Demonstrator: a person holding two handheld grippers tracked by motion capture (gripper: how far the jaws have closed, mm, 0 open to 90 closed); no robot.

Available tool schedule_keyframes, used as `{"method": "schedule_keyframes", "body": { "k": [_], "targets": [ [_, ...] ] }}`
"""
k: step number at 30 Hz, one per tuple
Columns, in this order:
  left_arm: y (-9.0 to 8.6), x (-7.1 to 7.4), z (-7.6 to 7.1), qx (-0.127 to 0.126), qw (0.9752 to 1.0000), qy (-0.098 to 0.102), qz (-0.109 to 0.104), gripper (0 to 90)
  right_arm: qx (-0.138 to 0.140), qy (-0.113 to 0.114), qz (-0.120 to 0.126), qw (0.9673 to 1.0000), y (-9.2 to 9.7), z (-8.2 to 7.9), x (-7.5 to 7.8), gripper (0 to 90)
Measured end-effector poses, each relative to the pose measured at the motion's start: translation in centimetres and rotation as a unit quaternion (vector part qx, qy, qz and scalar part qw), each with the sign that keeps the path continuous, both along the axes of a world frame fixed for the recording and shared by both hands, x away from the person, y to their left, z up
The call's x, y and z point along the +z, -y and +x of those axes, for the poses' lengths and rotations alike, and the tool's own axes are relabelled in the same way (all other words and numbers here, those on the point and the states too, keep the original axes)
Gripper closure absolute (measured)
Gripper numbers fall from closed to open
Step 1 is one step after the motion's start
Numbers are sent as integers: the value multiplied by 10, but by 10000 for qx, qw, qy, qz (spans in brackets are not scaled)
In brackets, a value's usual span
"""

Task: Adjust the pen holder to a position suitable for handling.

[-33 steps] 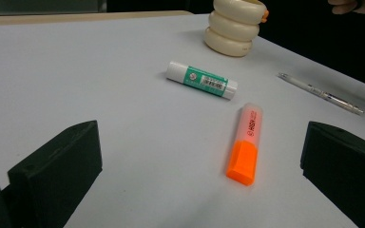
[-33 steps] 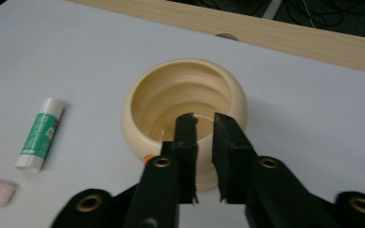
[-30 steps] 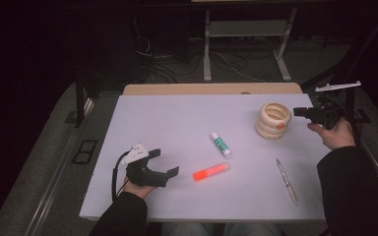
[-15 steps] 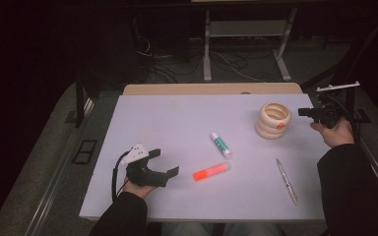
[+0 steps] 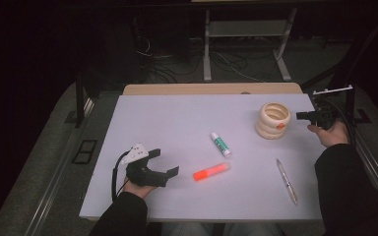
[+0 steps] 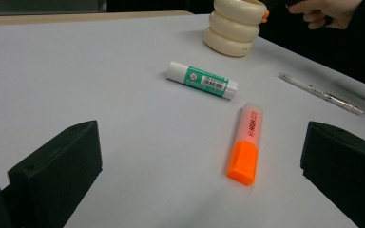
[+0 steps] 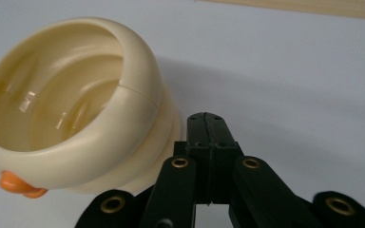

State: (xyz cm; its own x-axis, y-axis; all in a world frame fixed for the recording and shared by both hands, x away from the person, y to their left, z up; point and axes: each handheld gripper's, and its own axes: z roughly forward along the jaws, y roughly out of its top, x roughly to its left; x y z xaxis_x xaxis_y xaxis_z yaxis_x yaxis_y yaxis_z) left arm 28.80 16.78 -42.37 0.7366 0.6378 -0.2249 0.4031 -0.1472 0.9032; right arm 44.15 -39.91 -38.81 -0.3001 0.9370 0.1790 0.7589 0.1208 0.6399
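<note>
While the left gripper (image 5: 165,167) rests wide open at the table's (image 5: 177,123) 8 o'clock, the right gripper (image 7: 208,124), jaws pressed together and empty, sits just beside the cup (image 5: 273,119) at 2 o'clock. Cup looks light, rigid, slippery; grip its rim wall.

Dim all round in the high view, lit mainly on the white table (image 5: 187,123); surroundings nearly black. Soft shadow right of the cream ribbed holder (image 7: 71,104) in the right gripper view. Slightly blurred near jaws, perhaps from closeness. No harsh glare.
</note>
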Motion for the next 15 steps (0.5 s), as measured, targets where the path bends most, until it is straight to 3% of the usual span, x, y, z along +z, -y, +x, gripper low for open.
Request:
{"method": "schedule_keyframes", "body": {
  "k": [15],
  "targets": [
    [0,0,0,-9,10000,-8,-5,0,19,-256,30,9997,-8,3,-29,892]
  ]
}}
